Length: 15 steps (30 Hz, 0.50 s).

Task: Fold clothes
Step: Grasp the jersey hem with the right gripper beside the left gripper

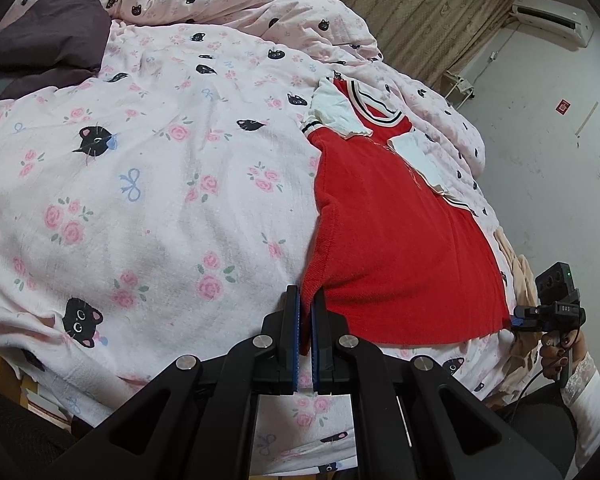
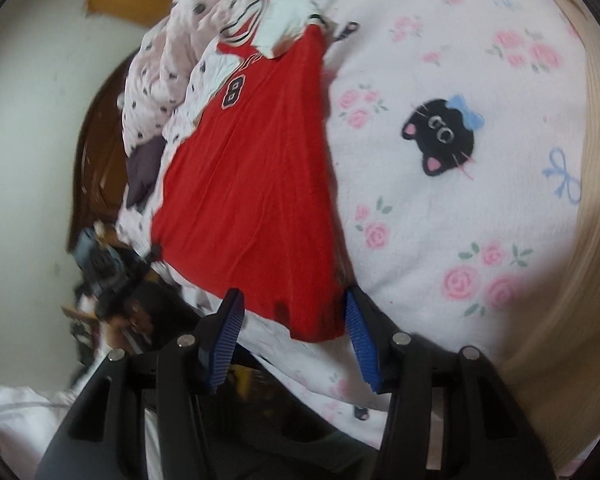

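Left gripper (image 1: 305, 300) angled downward over the bed, its blue-padded fingers pressed together on the near left corner of the red jersey (image 1: 399, 240); a sliver of red cloth shows between the pads. Right gripper (image 2: 294, 316) likewise tilted down, jaws spread about halfway, the near right corner of the jersey lying between the fingers; the pads stand just beside the cloth on either side and whether they press it cannot be told. In the left wrist view the right gripper appears at the jersey's far hem corner, held by a hand (image 1: 555, 350) in a white lace-cuffed sleeve (image 1: 591, 392).

The jersey lies flat and face-up on the pink cat-print quilt (image 1: 140, 200), hem toward the grippers, striped collar away; white sleeves are folded over the chest, and a numeral is visible in the right wrist view. Its left long edge runs straight, with a broad stretch of bare quilt beside it. Its right edge sits near the bed's side, where a beige blanket (image 1: 515, 276) and the wall (image 1: 559, 160) follow. A dark pillow (image 1: 52, 32) lies well apart at the far left.
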Each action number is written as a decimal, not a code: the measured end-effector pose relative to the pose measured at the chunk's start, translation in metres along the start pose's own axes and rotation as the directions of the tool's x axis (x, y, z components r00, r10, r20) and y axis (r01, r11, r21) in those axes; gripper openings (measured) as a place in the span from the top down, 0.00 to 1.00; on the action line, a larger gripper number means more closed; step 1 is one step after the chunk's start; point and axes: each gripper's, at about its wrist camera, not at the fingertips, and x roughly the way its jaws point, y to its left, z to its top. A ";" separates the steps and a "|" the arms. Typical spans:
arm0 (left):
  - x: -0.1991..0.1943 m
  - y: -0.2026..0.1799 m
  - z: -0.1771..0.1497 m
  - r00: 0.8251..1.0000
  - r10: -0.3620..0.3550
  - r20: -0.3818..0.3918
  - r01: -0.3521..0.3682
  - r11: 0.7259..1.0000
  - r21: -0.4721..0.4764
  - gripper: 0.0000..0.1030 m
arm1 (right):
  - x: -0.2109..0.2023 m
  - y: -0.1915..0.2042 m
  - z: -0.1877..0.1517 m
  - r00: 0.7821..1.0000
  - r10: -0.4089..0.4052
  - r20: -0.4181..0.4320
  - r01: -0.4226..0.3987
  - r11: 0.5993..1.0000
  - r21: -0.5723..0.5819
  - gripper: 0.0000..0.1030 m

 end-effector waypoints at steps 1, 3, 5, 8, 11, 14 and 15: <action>0.000 0.000 0.000 1.000 0.000 -0.001 0.000 1.000 -0.002 0.97 | 0.001 -0.002 0.001 1.000 0.013 0.001 -0.013 1.000 0.013 0.49; 0.001 0.001 0.000 1.000 -0.001 -0.002 0.001 1.000 -0.005 0.97 | 0.002 -0.005 0.002 0.999 0.039 0.004 -0.039 0.999 0.038 0.55; 0.001 0.002 0.000 1.000 -0.001 -0.003 0.001 1.000 -0.008 0.97 | 0.004 -0.008 0.003 0.999 0.041 0.001 -0.041 0.997 0.058 0.66; 0.002 0.003 0.000 1.000 -0.003 -0.005 0.003 1.000 -0.012 0.97 | 0.007 -0.012 0.003 0.999 0.045 -0.005 -0.045 0.996 0.076 0.77; 0.001 0.003 0.000 1.000 -0.011 -0.007 0.011 1.000 -0.020 0.97 | 0.010 -0.011 0.003 0.999 0.040 -0.021 -0.039 0.996 0.075 0.88; -0.005 0.002 0.002 0.999 -0.050 0.008 0.051 0.998 -0.034 0.97 | 0.007 -0.008 0.005 0.999 0.041 -0.023 -0.039 0.997 0.071 0.90; -0.008 0.001 0.004 0.998 -0.060 0.014 0.061 0.998 -0.035 0.97 | 0.004 -0.004 0.007 0.999 0.050 -0.014 -0.049 0.997 0.063 0.90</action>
